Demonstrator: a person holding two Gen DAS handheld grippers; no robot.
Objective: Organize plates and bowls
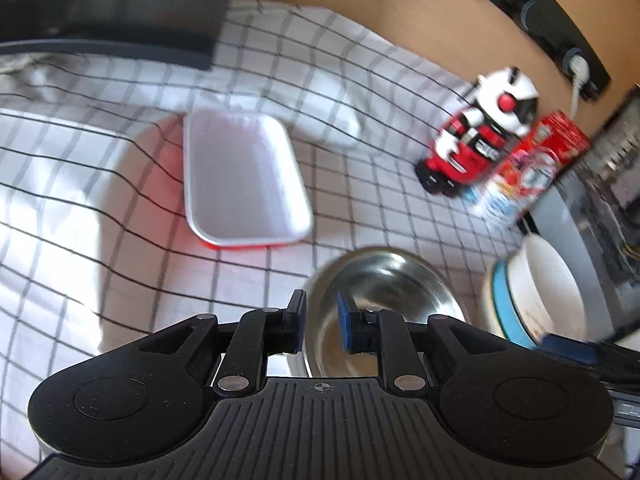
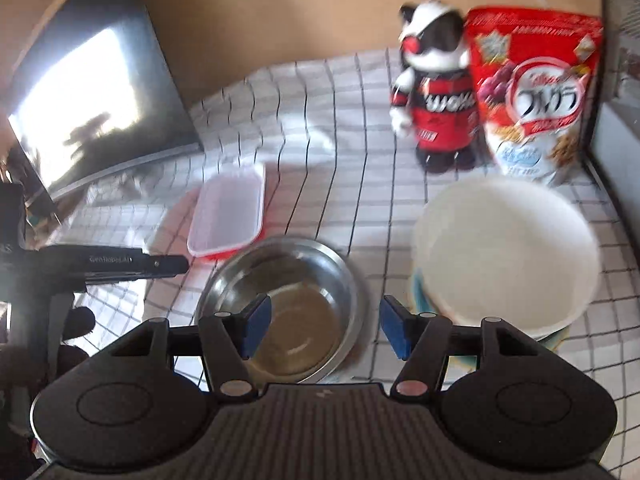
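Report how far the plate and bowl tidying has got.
Done: the white bowl sits nested on a teal-rimmed dish. In hand: nothing; the right tongs stand open and the left tongs narrowly parted, both empty near the steel bowl. Left: the steel bowl and the red-sided tray lie apart on the checked cloth.

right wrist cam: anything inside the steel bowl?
No, the steel bowl shows only its bare shiny bottom, with nothing lying in it.
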